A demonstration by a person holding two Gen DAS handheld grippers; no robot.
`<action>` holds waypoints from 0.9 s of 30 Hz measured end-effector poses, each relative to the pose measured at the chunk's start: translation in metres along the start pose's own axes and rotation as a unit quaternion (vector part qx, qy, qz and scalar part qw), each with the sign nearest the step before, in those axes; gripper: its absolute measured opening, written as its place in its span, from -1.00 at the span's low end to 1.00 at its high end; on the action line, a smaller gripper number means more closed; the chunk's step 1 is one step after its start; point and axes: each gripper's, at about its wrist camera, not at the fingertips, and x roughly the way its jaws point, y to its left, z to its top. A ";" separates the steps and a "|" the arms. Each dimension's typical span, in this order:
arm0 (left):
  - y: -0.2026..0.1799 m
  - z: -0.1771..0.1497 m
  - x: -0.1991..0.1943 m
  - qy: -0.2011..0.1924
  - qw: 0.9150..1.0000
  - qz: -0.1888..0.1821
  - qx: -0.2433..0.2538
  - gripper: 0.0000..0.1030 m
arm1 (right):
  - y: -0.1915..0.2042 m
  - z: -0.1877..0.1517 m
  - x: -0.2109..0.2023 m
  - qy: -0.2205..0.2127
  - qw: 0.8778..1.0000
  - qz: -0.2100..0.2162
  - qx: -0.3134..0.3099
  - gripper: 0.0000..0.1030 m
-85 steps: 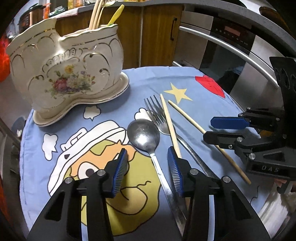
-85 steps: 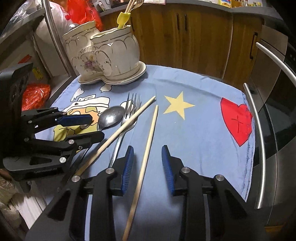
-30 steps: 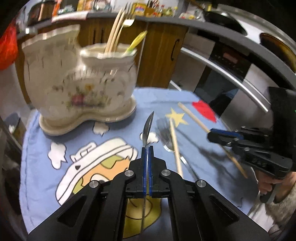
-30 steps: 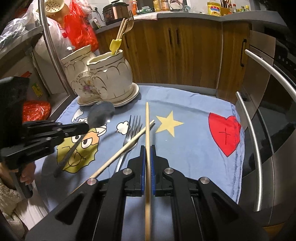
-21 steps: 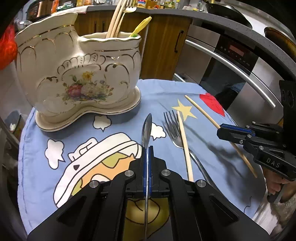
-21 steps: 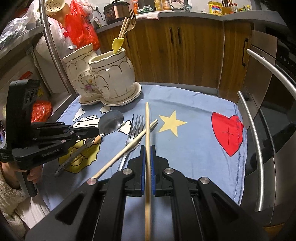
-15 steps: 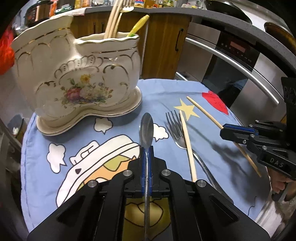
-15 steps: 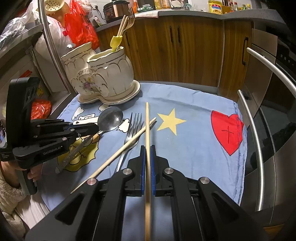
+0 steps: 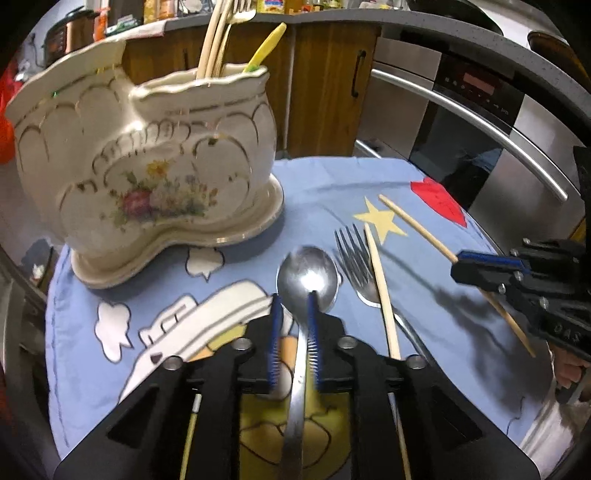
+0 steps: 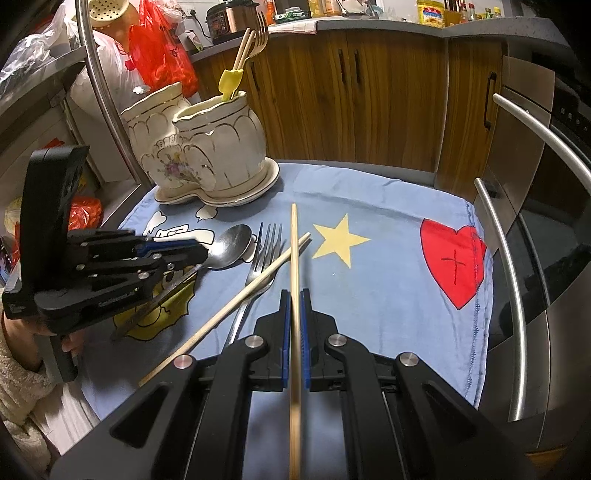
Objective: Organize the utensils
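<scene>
Spoon (image 9: 307, 280) is straddled loosely by the left gripper (image 9: 293, 347), jaws slightly parted; one chopstick (image 10: 294, 258) is pinched tight by the right gripper (image 10: 294, 339).

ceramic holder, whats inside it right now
Sticking out of the ceramic holder are a pair of chopsticks, a fork and a yellow-handled utensil. Its walls hide their lower ends and anything else inside.

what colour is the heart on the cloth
Red heart with a small dark cross, clearest in the right wrist view.
</scene>
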 end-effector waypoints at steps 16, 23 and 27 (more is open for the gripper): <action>-0.005 0.009 0.023 0.022 0.999 -0.010 0.029 -0.28 | -0.003 0.001 0.003 0.005 1.000 0.007 0.005 -0.90; -0.014 0.008 0.024 0.016 0.998 0.001 0.065 -0.54 | -0.004 0.002 0.005 0.008 1.000 0.012 0.005 -0.91; -0.013 0.010 0.019 0.002 0.998 -0.002 0.066 -0.80 | -0.004 0.003 0.006 0.008 1.000 0.012 0.005 -0.90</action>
